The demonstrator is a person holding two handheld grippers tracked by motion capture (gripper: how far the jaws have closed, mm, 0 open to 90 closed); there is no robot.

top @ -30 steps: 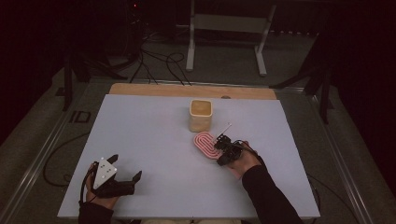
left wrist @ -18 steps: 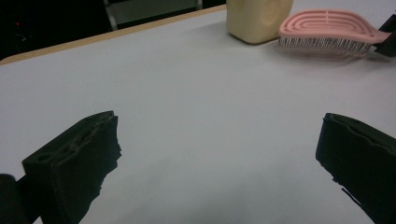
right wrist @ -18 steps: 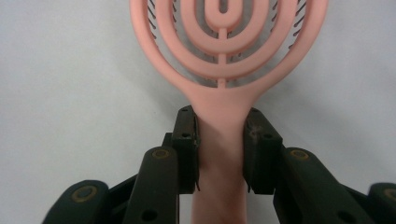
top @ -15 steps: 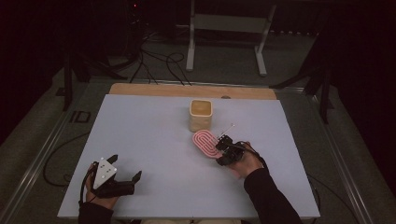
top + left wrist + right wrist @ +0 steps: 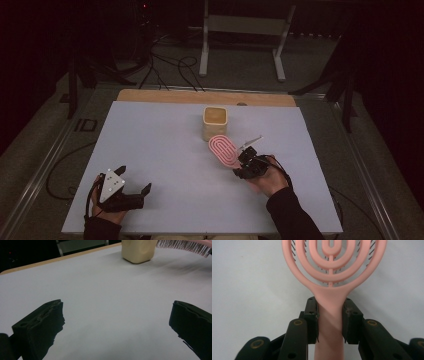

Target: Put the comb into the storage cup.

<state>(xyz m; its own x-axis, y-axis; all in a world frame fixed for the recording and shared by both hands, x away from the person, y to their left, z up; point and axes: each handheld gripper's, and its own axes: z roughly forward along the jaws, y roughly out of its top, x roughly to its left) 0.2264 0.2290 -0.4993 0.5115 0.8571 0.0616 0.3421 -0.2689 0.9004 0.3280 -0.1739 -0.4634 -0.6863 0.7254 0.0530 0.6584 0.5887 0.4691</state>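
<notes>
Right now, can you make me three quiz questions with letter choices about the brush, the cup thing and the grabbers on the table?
1. Where is the tan container?
A. at the table's near edge
B. beyond the pink hairbrush, toward the table's far side
C. between the jaws of the left hand-held gripper

2. What colour is the hairbrush?
A. pink
B. green
C. blue

3. What is the right hand-held gripper doing?
A. standing open with nothing in it
B. lying on the table on its own
C. clamping the hairbrush handle

Answers:
1. B, since the high view shows the container just past the brush head.
2. A, since its ringed back shows pink in the right gripper view.
3. C, since both pads press the handle's sides.
</notes>
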